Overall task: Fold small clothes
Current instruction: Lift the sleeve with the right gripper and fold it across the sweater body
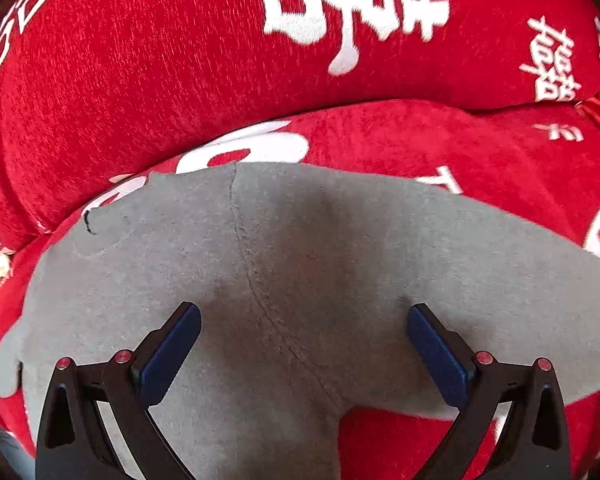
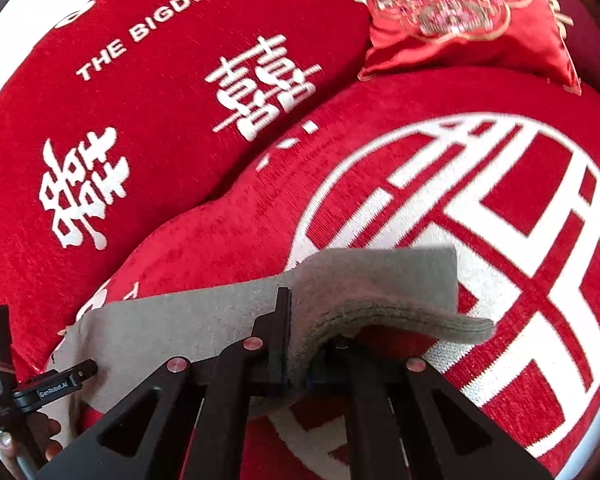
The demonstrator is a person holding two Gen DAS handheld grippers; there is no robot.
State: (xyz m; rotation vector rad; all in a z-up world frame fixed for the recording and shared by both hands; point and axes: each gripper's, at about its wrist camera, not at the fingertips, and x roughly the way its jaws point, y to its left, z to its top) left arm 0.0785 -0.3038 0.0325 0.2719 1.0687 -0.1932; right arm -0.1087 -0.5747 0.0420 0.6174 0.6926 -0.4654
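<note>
Where pinched, grey garment bunched, ribbed edge uppermost.

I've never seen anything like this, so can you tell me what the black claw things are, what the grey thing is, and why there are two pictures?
The black claws are two grippers, each held in a person's hand, like big tweezers. Each carries a small camera looking along its fingers, which is why there are two pictures.

The left camera shows the left gripper with its blue pads wide open above a small grey garment, holding nothing.

The right camera shows the right gripper pinched shut on the garment's thick edge, lifting it a little. The left gripper's tip peeks in at the side.

The garment lies on a red cover with white writing. A shiny red cushion sits behind.
</note>
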